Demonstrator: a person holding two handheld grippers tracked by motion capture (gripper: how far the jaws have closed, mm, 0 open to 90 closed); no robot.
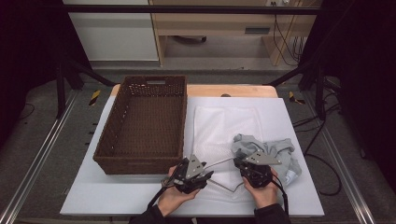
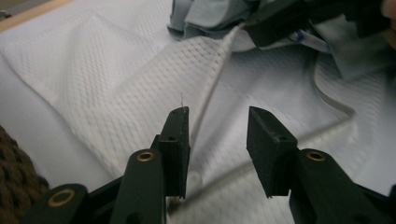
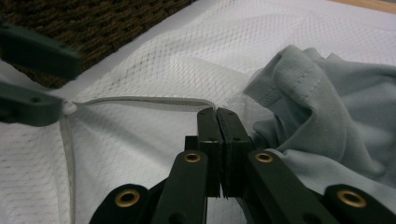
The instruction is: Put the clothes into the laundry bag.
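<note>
At the table's near edge, the right gripper (image 3: 218, 116) is pinching its jaws fully together on the rim of the white mesh laundry bag (image 1: 224, 126), whose corded edge (image 3: 140, 100) is stretching taut towards the left gripper (image 2: 218, 119). That one is standing part open over the mesh, holding nothing. The crumpled pale grey garment (image 1: 271, 149) is lying just beside, the brown woven basket (image 1: 144, 126) left of it. Judgement: regrip the rim farther along, widening the mouth before loading.
</note>
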